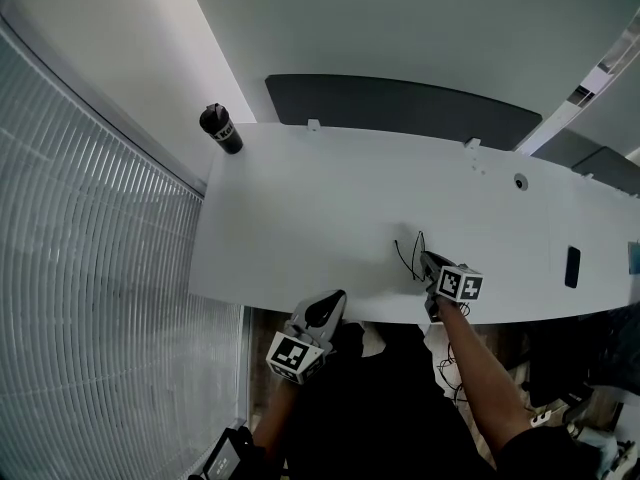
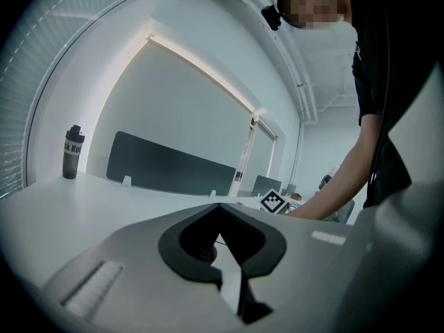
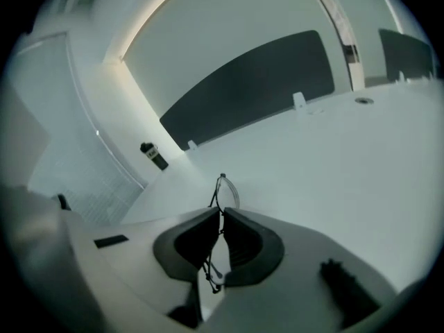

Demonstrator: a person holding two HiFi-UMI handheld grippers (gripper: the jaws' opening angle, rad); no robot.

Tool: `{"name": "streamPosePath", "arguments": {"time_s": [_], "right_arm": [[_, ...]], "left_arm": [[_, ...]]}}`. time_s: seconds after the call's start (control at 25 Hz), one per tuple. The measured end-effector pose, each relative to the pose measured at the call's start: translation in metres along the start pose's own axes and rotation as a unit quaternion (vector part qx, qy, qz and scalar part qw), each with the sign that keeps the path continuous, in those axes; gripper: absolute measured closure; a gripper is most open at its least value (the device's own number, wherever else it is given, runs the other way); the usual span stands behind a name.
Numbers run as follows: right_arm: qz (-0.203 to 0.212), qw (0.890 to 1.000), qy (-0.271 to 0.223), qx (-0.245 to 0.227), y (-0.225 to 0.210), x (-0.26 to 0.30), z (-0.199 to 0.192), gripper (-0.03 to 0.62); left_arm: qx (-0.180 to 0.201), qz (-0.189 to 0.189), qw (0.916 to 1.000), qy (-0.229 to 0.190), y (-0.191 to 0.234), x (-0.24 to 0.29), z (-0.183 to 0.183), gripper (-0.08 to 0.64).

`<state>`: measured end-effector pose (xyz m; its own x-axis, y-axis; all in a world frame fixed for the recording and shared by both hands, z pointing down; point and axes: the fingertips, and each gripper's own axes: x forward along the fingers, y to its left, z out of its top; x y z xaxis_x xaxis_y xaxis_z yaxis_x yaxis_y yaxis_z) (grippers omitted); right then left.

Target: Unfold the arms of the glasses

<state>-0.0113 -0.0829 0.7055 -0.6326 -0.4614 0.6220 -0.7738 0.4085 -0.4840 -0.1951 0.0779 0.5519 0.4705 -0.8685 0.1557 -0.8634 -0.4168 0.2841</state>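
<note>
Two claws: right gripper (image 3: 220, 215) pinching the glasses (image 3: 227, 191) over the table (image 1: 330, 198), left gripper (image 2: 219, 207) closed, apparently empty.

On my screen the tabletop (image 1: 330, 198) is plain white, and the panel (image 1: 400, 103) behind it is dark grey. The glasses (image 3: 222, 189) have a thin black wire frame. The bottle (image 1: 221, 129) is black with a band of white lettering. The left gripper (image 1: 336, 298) and right gripper (image 1: 425, 260) are pale grey with black-lined jaws, and each carries a cube of black-and-white square markers. The blinds (image 1: 90, 318) show fine pale ribs. The person's clothing (image 1: 380, 418) is black.
</note>
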Motion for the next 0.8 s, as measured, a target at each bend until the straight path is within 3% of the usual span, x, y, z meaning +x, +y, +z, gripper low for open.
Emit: {"name": "streamPosePath", "arguments": {"time_s": [0.08, 0.12, 0.2, 0.28, 0.36, 0.52, 0.6, 0.8], "right_arm": [[0.032, 0.994, -0.037, 0.098, -0.004, -0.004, 0.003, 0.568], [0.054, 0.985, -0.058, 0.156, -0.004, -0.006, 0.004, 0.568], [0.115, 0.946, -0.101, 0.285, -0.001, -0.010, 0.007, 0.568], [0.174, 0.895, -0.137, 0.388, 0.006, -0.017, 0.009, 0.568], [0.219, 0.856, -0.162, 0.439, 0.014, -0.024, 0.010, 0.568], [0.284, 0.805, -0.184, 0.487, 0.035, -0.036, 0.012, 0.567], [0.307, 0.795, -0.186, 0.490, 0.047, -0.041, 0.014, 0.566], [0.340, 0.822, -0.167, 0.425, 0.071, -0.054, 0.026, 0.567]], "left_arm": [[0.001, -0.003, 1.0000, 0.001, 0.001, 0.001, -0.001, 0.555], [0.001, -0.004, 1.0000, 0.001, 0.002, 0.001, -0.002, 0.555], [-0.002, -0.004, 1.0000, 0.004, 0.004, 0.002, -0.002, 0.555], [-0.005, -0.001, 1.0000, 0.008, 0.004, 0.003, -0.001, 0.555], [-0.003, -0.003, 0.9999, 0.009, 0.003, 0.003, -0.001, 0.555], [-0.015, 0.005, 0.9998, 0.007, 0.008, 0.006, 0.005, 0.555], [-0.019, 0.002, 0.9998, 0.009, 0.011, 0.007, 0.004, 0.555], [-0.072, -0.010, 0.9954, 0.062, 0.013, 0.021, -0.005, 0.554]]}}
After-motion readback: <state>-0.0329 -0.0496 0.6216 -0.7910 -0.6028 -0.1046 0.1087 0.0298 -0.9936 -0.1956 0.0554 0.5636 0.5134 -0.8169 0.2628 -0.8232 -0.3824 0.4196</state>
